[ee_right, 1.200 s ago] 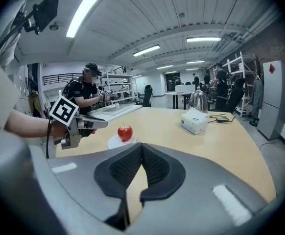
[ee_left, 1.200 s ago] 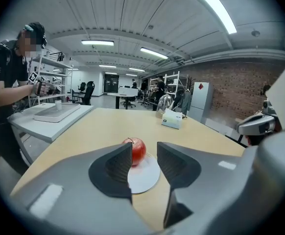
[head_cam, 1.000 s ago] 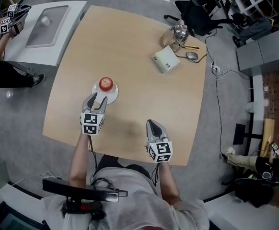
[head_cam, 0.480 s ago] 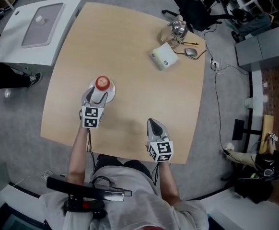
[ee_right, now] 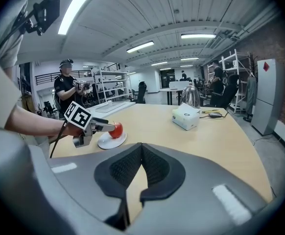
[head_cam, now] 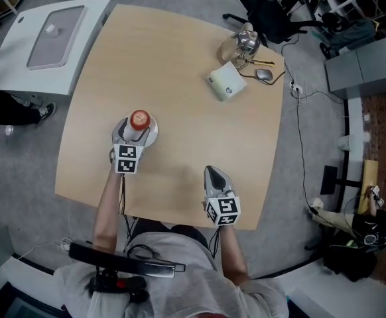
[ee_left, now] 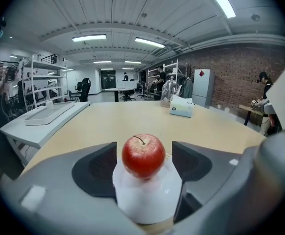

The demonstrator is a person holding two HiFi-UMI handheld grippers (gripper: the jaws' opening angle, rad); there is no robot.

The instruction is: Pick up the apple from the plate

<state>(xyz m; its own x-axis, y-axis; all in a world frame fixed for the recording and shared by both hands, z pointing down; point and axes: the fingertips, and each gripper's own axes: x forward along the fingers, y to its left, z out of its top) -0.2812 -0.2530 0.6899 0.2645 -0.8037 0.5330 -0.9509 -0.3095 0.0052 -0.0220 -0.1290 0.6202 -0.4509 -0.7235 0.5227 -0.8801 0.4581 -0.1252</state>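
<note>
A red apple (head_cam: 140, 118) sits on a small white plate (head_cam: 153, 130) at the left of the tan table. My left gripper (head_cam: 134, 131) is over the plate's near side, right behind the apple. In the left gripper view the apple (ee_left: 143, 154) stands on the plate (ee_left: 147, 202) between the two dark pads (ee_left: 96, 168), with a small gap on each side. These jaws have just been opening and stand open. My right gripper (head_cam: 211, 173) rests near the table's front edge, shut with nothing in it (ee_right: 141, 151). The right gripper view shows the apple (ee_right: 116, 129) and the left gripper (ee_right: 94, 125) far off.
A tissue box (head_cam: 227, 83), a metal kettle (head_cam: 247, 42) and a mouse (head_cam: 264, 75) lie at the table's far right. A white side table (head_cam: 47, 32) stands to the left, an office chair (head_cam: 272, 12) beyond. A person (ee_right: 66, 89) stands in the background.
My left gripper has moved forward and down onto the plate, and its jaws have spread wider, now flanking the apple. The right gripper has stayed where it was.
</note>
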